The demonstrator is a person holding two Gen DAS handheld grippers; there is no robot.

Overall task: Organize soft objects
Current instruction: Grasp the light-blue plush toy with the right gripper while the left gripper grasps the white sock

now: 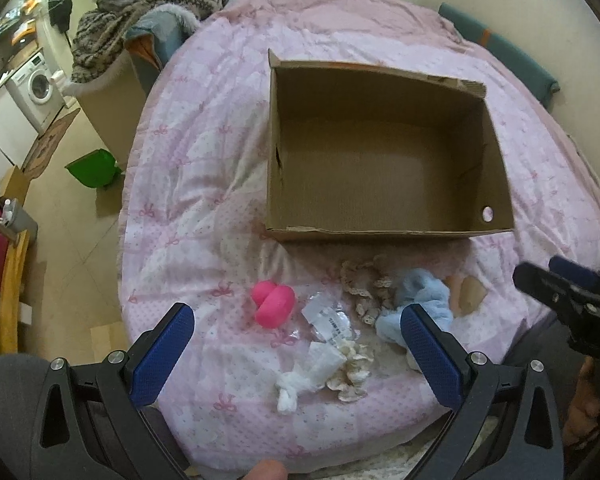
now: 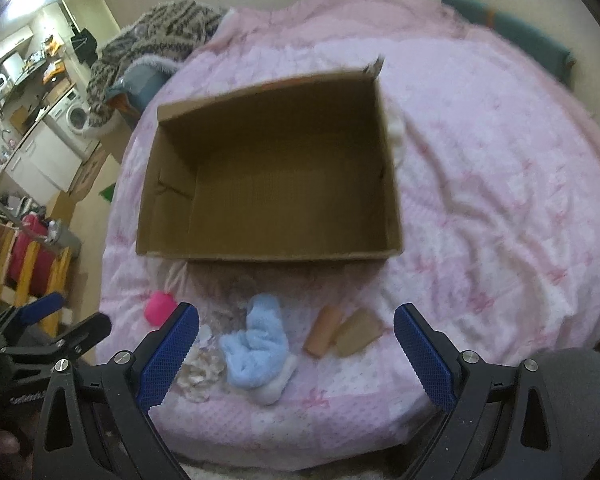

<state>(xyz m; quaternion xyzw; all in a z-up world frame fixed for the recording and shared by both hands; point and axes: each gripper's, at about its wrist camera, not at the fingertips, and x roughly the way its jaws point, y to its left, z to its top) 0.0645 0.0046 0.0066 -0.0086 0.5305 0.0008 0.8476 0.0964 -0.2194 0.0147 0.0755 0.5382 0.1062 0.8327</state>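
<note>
Left wrist view: an open cardboard box [image 1: 380,152] sits empty on a bed under a pink bow-print quilt [image 1: 204,160], its mouth turned up, apparently ready to take the soft things laid in a loose row just in front of its near wall. From left to right lie a pink foam piece [image 1: 273,305], a clear packet with a printed label [image 1: 329,320], a white cloth bundle [image 1: 308,380], cream lace trims [image 1: 364,292] and a pale blue fluffy cloth [image 1: 416,304]. The packet's print is too small to read.

The left hand-held gripper [image 1: 298,354] hovers over this row with blue-padded jaws spread wide, holding nothing. In the right wrist view, the right hand-held gripper [image 2: 296,354] is likewise wide open and empty, poised above the blue cloth and two tan rolled pieces [image 2: 342,334] beside it. Nothing is in the box yet; sorting looks about to begin.
</note>
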